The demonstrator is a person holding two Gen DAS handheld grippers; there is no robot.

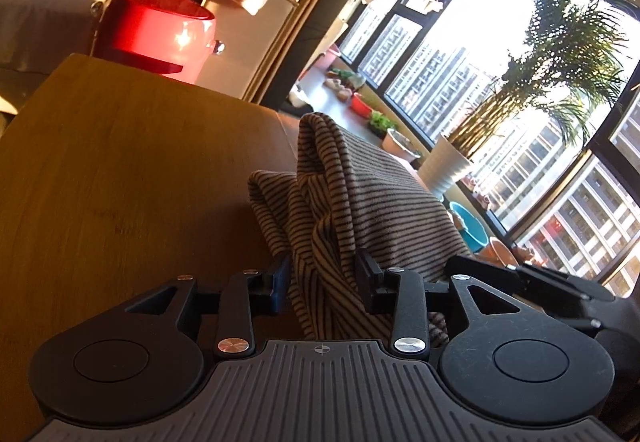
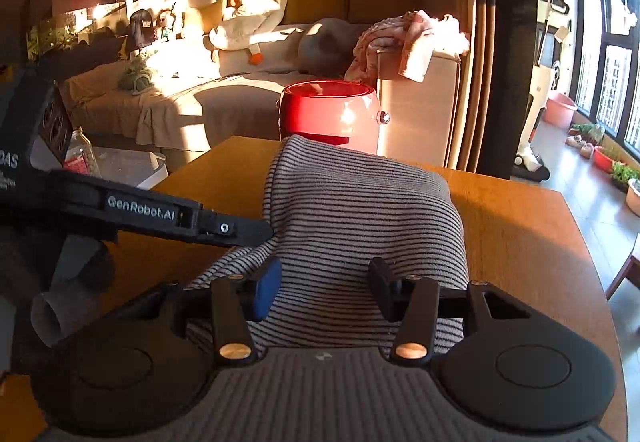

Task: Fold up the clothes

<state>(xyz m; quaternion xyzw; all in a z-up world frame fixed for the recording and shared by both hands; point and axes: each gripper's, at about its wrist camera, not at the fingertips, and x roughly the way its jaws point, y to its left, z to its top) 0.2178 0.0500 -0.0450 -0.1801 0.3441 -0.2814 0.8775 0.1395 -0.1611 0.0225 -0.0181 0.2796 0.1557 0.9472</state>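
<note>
A grey garment with thin dark stripes (image 2: 360, 210) lies humped on the wooden table (image 2: 520, 226). In the left wrist view a bunched fold of the garment (image 1: 340, 202) stands up between the fingers of my left gripper (image 1: 323, 278). Its jaws are parted, and the cloth hangs loosely in the gap. My right gripper (image 2: 324, 288) sits at the garment's near edge with its jaws wide. The striped cloth runs flat between and past both fingers, unpinched. In the right wrist view the left gripper's finger (image 2: 240, 230) reaches the garment's left side.
A red round pot (image 2: 332, 112) stands just beyond the table's far edge, in front of a sofa (image 2: 240, 98) with pink clothes (image 2: 412, 38) over its arm. Windows, a potted palm (image 1: 452, 166) and basins lie to the right. A clear jar (image 2: 80, 156) stands at the left.
</note>
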